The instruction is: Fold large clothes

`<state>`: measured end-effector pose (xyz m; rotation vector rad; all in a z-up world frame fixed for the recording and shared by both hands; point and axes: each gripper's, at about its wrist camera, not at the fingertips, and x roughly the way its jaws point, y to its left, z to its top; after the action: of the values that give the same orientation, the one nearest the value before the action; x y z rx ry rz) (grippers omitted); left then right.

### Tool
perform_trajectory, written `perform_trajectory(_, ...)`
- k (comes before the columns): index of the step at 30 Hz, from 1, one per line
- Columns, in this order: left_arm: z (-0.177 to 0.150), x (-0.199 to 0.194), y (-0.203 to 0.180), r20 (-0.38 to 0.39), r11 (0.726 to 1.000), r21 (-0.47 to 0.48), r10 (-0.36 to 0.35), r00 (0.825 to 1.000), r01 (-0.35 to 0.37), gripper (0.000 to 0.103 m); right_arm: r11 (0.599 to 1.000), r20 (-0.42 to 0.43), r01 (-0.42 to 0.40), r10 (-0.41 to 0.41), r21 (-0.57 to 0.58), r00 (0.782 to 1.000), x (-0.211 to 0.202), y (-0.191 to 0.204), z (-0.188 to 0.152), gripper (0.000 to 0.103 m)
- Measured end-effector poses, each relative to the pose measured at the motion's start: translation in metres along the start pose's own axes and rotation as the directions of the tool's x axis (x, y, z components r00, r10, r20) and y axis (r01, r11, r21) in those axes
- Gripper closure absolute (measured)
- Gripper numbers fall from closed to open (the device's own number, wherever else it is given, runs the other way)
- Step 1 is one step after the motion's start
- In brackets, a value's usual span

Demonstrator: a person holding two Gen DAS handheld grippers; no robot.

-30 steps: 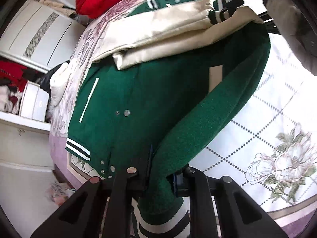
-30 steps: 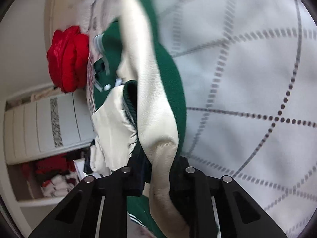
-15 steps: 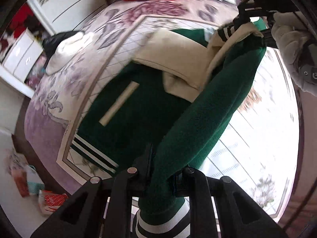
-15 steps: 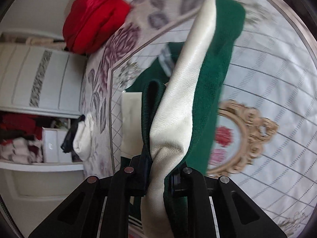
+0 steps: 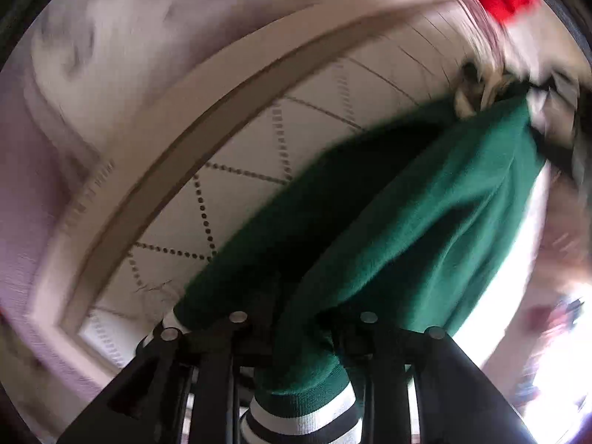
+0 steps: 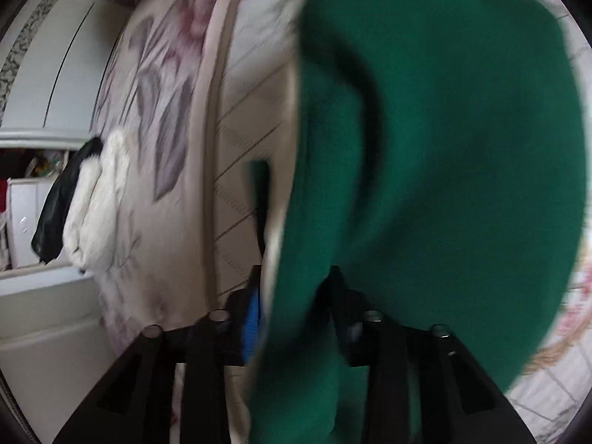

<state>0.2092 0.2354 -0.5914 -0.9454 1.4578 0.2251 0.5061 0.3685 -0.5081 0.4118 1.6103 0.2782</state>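
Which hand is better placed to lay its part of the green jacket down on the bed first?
Left, probably. The left claw has the striped hem just behind it, over bare bedspread. The right claw has bulky jacket draped ahead. Both are opening, fabric between them.

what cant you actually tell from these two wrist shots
- Left wrist view: most of the green jacket is out of sight; only a fold and its striped cuff, cut by the bottom edge.
- Left wrist view: the right gripper at the far end is smeared by motion blur.
- Right wrist view: green fabric fills the frame and hides the bedspread behind it.
- Both views: whether the opening fingers press the cloth.
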Motion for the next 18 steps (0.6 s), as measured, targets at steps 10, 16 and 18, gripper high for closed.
perform_trajectory(10, -0.018, -0.043, 0.014, 0.019, 0.996, 0.016, -0.086, 0.996, 0.085, 0.055, 0.999, 0.056, -0.050, 0.050, -0.014, 0.997, -0.068, -0.062, -0.108, 0.035)
perform_trajectory(16, 0.013, -0.031, 0.045, 0.145, 0.987, 0.036, 0.151, 0.978, -0.158, 0.103, 0.981, -0.013, 0.017, -0.015, 0.195, 1.000, -0.057, -0.167, -0.197, 0.035)
perform_trajectory(18, 0.022, -0.030, 0.066, 0.115, 0.990, -0.015, 0.140, 0.983, -0.139, 0.103, 0.973, -0.045, 0.043, -0.034, 0.226, 0.998, -0.045, -0.187, -0.216, 0.035)
